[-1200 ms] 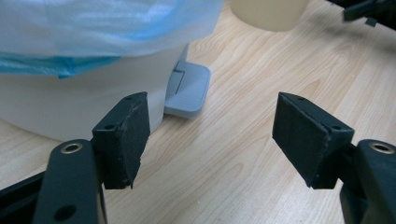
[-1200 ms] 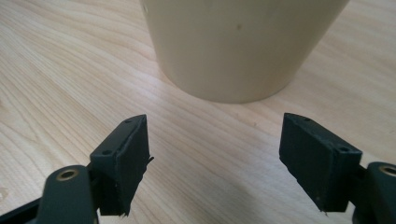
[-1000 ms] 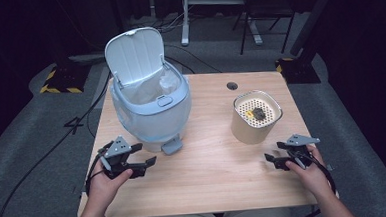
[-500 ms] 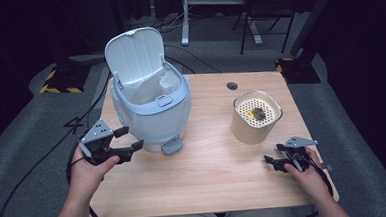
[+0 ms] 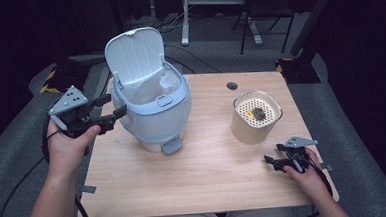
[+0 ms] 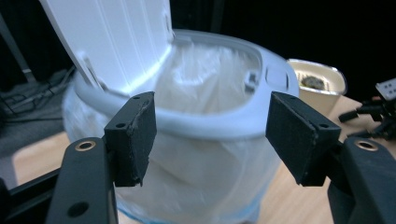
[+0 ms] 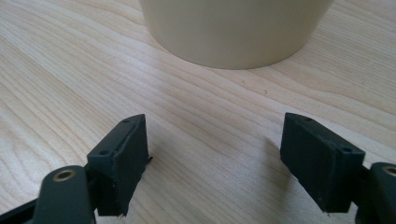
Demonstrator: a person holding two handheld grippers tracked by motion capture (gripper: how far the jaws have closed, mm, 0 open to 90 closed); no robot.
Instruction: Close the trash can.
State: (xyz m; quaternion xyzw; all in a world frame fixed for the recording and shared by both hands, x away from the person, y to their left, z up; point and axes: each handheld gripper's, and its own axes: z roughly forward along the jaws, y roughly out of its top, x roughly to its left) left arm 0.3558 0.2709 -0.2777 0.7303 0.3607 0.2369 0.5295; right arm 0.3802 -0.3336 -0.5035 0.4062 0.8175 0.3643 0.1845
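A pale blue pedal bin (image 5: 153, 110) stands on the left half of the wooden table (image 5: 210, 182), its white lid (image 5: 134, 54) raised and a clear bag lining it. My left gripper (image 5: 115, 105) is held in the air beside the bin's left flank, level with the rim. It is open, its jaws have just been closing a little, and nothing is between them. In the left gripper view the bin's rim (image 6: 219, 128) lies just beyond the gripper (image 6: 210, 126). My right gripper (image 5: 273, 153) rests open on the table, in front of a cream container (image 5: 256, 122) with a perforated top.
The bin's foot pedal (image 5: 172, 147) sticks out toward me. A round cable hole (image 5: 232, 86) sits at the table's back. In the right gripper view the cream container (image 7: 233, 28) stands just ahead of the open gripper (image 7: 215, 154). Dark floor, cables and chair legs lie behind.
My left hand has lifted its gripper off the table and carried it up and left, to beside the bin's rim. The right gripper has stayed where it was.
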